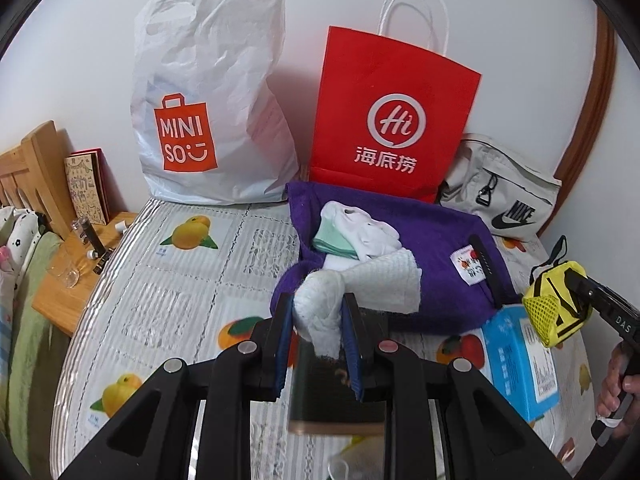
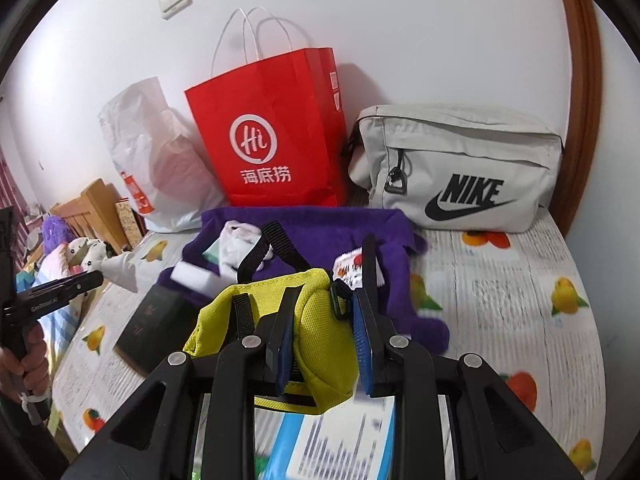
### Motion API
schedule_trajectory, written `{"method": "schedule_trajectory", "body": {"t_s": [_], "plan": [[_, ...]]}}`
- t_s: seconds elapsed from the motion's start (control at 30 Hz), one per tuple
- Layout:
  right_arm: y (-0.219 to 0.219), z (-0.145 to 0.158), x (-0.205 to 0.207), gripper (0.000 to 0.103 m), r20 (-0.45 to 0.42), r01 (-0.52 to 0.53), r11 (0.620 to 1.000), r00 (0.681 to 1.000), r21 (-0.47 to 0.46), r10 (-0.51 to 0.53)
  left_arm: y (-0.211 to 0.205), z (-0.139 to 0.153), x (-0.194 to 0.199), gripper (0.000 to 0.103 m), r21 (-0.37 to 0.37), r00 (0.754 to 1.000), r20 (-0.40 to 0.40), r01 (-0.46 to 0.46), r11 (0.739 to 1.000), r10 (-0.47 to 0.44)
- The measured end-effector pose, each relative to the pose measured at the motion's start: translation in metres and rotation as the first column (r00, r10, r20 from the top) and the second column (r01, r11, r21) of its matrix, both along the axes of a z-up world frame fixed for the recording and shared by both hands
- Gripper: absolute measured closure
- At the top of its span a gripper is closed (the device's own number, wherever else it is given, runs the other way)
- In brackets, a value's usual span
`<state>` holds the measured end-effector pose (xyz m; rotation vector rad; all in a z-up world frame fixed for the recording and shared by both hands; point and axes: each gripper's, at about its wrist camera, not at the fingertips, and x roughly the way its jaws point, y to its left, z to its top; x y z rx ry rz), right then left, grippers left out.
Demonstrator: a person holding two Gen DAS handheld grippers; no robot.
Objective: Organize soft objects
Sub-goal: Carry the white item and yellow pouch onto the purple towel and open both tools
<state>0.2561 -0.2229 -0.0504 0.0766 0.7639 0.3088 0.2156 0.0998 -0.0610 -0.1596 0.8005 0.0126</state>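
Because the job is to sort soft things, the purple cloth (image 1: 432, 240) lies spread on the surface (image 1: 168, 288) like a nest, and soft bits are piled on it: white socks (image 1: 364, 228), a mint cloth (image 1: 332, 242) and a white towel (image 1: 384, 280). At the back, three bags lean on the wall: a white plastic bag (image 1: 208, 92), a red paper bag (image 1: 394, 116) and a grey pouch (image 2: 456, 164). They take up the far edge, so there is not much room behind the pile.

The left tool (image 1: 318, 316) is pinched shut on a white rag (image 1: 320, 304), lifted just in front of the purple cloth. It is likely going onto the pile. The right tool (image 2: 324, 336) squeezes a small yellow bag (image 2: 316, 332), held up over a blue box (image 2: 344, 440).

Hard things lie close by and do not belong with the soft ones: the blue box and a dark book (image 2: 152, 332), which sits under the rag's path. A black strap (image 2: 260, 252) from the yellow bag sticks up and could catch on things.
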Motion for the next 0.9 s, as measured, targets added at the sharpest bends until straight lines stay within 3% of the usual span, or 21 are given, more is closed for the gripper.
{"method": "schedule_trajectory", "body": {"t_s": [0.4,0.9], "plan": [[0.025,-0.031,0.063,0.076,-0.047,-0.004,0.998,0.999,-0.065,0.001,0.0,-0.015,0.045,0.08,-0.01,0.999,-0.034,-0.004,1.0,0.004],[0.039,-0.063,0.1,0.076,-0.119,-0.017,0.992,0.993,-0.128,0.002,-0.013,-0.031,0.108,0.08,-0.032,0.995,-0.092,0.032,0.999,-0.034]]}}
